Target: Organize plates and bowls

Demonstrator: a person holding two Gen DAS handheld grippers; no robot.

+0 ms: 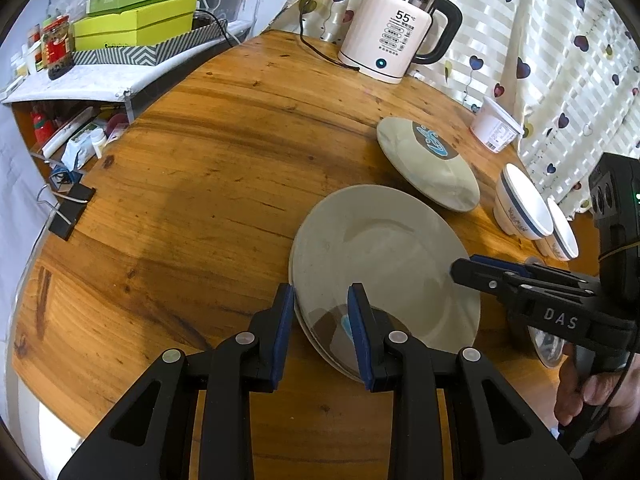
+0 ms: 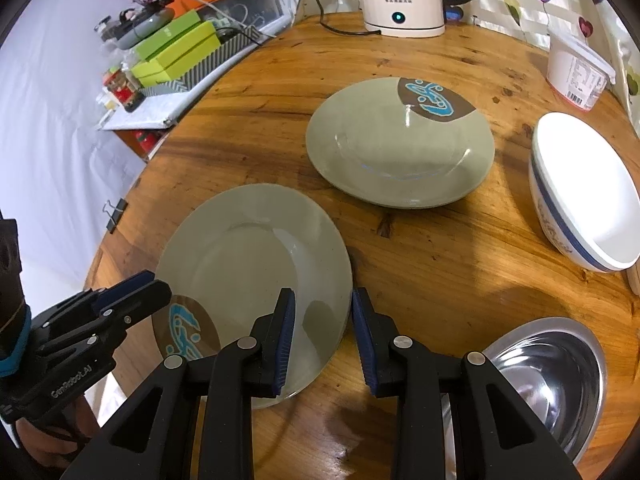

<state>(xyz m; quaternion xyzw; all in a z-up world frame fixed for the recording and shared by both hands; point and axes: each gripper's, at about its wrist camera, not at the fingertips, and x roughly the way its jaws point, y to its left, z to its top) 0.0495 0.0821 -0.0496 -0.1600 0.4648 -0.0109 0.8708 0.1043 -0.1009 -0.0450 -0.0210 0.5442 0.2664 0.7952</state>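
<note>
A stack of two grey-green plates [image 1: 384, 264] lies on the round wooden table [image 1: 200, 184]; it also shows in the right wrist view [image 2: 256, 264]. My left gripper [image 1: 320, 324] is open, its jaws straddling the stack's near rim. My right gripper [image 2: 323, 328] is open, straddling the opposite rim; it also shows in the left wrist view [image 1: 472, 268]. Another grey-green plate [image 2: 400, 144] with a brown and blue mark lies farther back. Two white bowls with a blue band [image 1: 520, 208] [image 1: 562, 236] stand at the right. A steel bowl [image 2: 552, 376] sits near my right gripper.
A white electric kettle [image 1: 396, 32] with its cord stands at the table's far edge. A white plastic tub [image 1: 496, 124] stands by the curtain. A black binder clip [image 1: 70, 208] lies at the left edge. A cluttered shelf with green boxes [image 1: 132, 24] is beyond the table.
</note>
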